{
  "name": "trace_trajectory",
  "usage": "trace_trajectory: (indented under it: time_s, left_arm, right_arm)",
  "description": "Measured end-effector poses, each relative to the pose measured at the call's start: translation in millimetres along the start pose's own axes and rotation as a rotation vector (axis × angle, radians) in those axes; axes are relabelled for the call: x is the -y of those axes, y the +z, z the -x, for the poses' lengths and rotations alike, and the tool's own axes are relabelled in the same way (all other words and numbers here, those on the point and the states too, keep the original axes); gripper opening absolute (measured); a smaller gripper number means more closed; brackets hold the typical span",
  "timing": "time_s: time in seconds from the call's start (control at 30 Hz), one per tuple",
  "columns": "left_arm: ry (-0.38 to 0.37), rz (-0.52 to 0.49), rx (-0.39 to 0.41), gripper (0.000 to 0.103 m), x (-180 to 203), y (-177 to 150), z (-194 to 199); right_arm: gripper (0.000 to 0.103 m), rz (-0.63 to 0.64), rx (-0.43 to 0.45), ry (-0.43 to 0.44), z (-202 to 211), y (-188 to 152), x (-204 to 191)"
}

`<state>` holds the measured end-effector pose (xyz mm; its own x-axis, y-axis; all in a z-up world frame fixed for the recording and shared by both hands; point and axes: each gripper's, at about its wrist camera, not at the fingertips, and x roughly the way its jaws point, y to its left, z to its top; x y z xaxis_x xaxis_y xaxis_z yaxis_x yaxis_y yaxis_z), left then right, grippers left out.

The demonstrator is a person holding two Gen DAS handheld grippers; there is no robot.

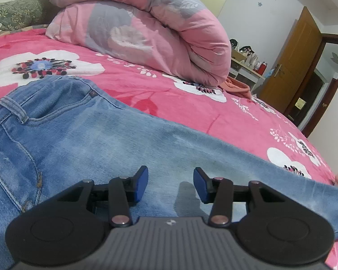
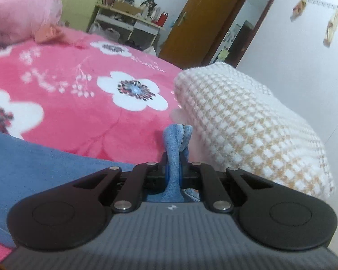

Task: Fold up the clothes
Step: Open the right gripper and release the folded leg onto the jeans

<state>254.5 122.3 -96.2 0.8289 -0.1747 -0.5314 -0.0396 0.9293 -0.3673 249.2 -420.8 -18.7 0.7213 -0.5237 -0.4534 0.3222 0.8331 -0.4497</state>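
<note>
- Light blue faded denim jeans (image 1: 97, 135) are lying spread flat on the bed, on a bright pink fleece bedspread with white flower print (image 1: 191, 110); waistband, belt loop and front pocket are showing at left in the left wrist view, one leg is stretching away to the right.
- Left claw (image 1: 170, 184) is hovering just above the upper-leg area of the jeans with its jaws standing wide apart, nothing between the blue pads (image 1: 142, 185); its shadow is falling on the denim right beneath.
- Right claw (image 2: 173, 168) is clamping narrow on a bunched fold of the jeans fabric (image 2: 176, 144), which is sticking up past the fingertips; can't tell which part of the jeans this is.
- More blue denim is lying at lower left of the right wrist view, on the bedspread.
- White and tan waffle-knit folded garment (image 2: 247, 121) is sitting just beside the right claw, to its right, near the bed edge.
- Rolled pink and grey floral quilt (image 1: 142, 29) is lying on the bed beyond the jeans, well apart from the left claw.
- Small crumpled orange-pink cloth (image 2: 48, 33) is lying by the quilt's end.
- Cluttered white shelf unit (image 2: 128, 24) and brown wooden door (image 2: 205, 20) are standing in the background; the right wrist view is a bit blurred.
</note>
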Motion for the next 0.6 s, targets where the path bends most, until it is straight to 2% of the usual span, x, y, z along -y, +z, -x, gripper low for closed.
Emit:
trace_trajectory:
  time_s: [0.1, 0.17, 0.23, 0.3, 0.4, 0.43, 0.6]
  left_arm:
    - [-0.001, 0.001, 0.0, 0.046, -0.4, -0.1, 0.0]
    - [-0.001, 0.001, 0.0, 0.046, -0.5, -0.2, -0.1]
    - [-0.001, 0.001, 0.0, 0.046, -0.7, -0.2, -0.2]
    - [-0.001, 0.0, 0.0, 0.046, -0.9, -0.1, -0.2]
    - [0.0, 0.0, -0.001, 0.046, -0.8, -0.1, -0.3]
    - [0.0, -0.001, -0.001, 0.046, -0.8, -0.1, -0.4]
    - [0.0, -0.001, -0.002, 0.046, -0.1, 0.0, -0.5]
  right_arm:
    - [0.012, 0.029, -0.053, -0.032, -20.9, -11.2, -10.6]
    - [0.024, 0.063, -0.084, -0.067, -32.7, -18.3, -17.8]
    - [0.027, 0.099, -0.09, -0.122, -35.9, -21.0, -21.1]
    - [0.029, 0.081, -0.065, -0.113, -28.8, -18.4, -17.0]
    - [0.032, 0.032, 0.019, -0.093, -4.7, -10.8, -8.9]
    - [0.036, 0.019, 0.04, -0.073, 2.2, -8.5, -8.8]
    - [0.035, 0.026, 0.012, 0.282, 16.7, -1.3, -55.5]
